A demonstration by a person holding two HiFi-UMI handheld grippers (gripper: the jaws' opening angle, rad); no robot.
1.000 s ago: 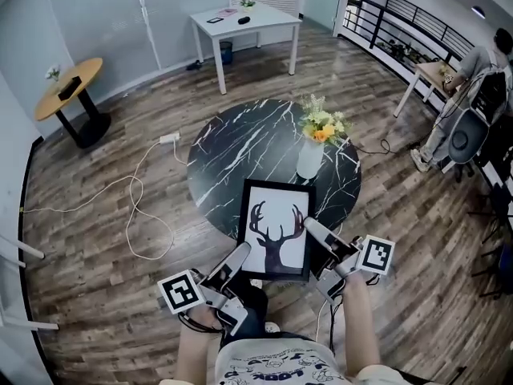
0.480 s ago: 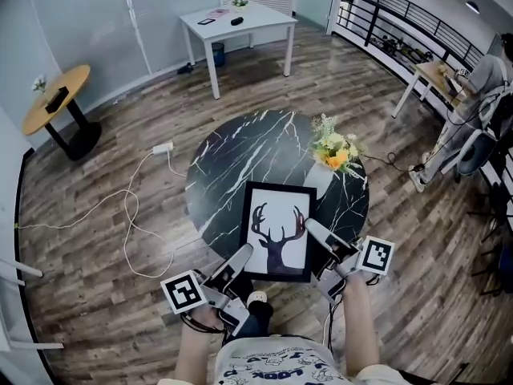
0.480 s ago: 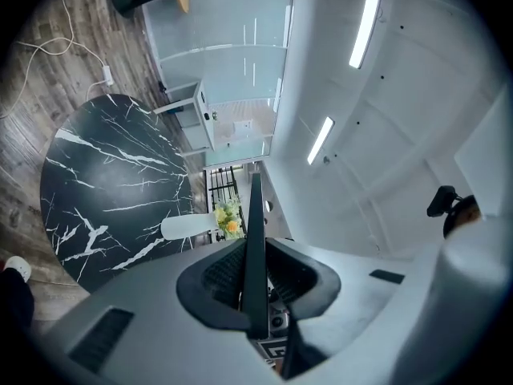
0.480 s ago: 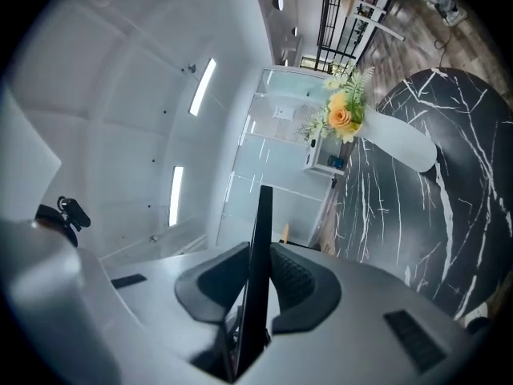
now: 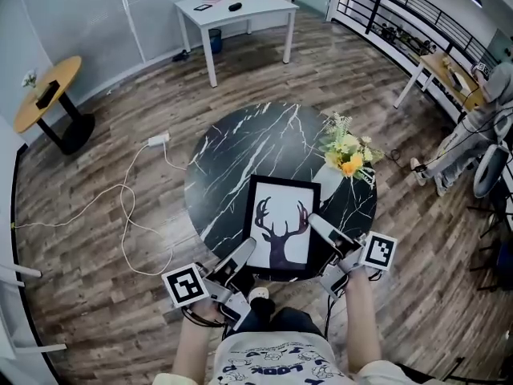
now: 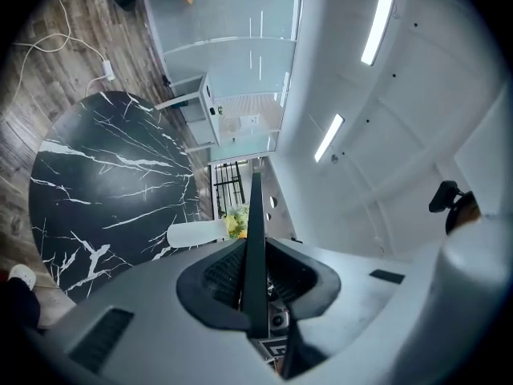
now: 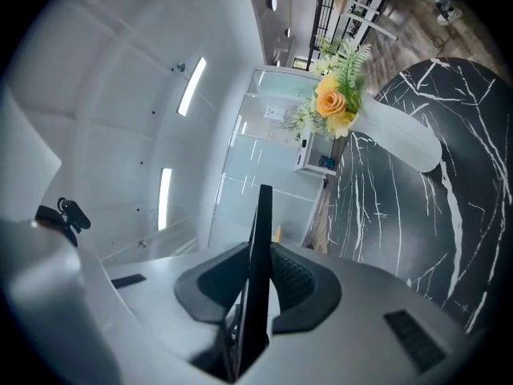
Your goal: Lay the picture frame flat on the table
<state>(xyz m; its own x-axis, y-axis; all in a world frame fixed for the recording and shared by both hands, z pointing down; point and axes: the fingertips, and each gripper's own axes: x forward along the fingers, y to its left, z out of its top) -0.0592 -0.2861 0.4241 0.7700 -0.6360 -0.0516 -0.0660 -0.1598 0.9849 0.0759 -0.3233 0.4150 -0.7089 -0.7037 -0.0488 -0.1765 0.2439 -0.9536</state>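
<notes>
**Over the near edge of the table, a deer print held in two claws**

At the near edge of the round black marble table (image 5: 232, 159) is the picture frame (image 5: 282, 227). It has a thin black border around a white sheet with a dark silhouette of an antlered deer's head, face turned upward. Nearly all of it sits above the marble. I cannot tell whether its back touches the top.

There is one frame and two claws. The left gripper (image 5: 244, 253) has its jaws nipped on the frame's left edge near the lower corner. The right gripper (image 5: 319, 224) has its jaws nipped on the right edge. In each gripper view the dark pads press on either side of the thin black edge (image 6: 255, 255) (image 7: 258, 271).

There is one white vase (image 5: 325, 179), carrying one bunch of yellow and orange flowers (image 5: 349, 151). It stands by the table's right edge, just beyond the frame's top right corner.

A second ago the frame's lower part hung out past the near edge, over the floor. It has since come forward over the marble, and its corner now covers part of the vase. The hold has not changed.
</notes>
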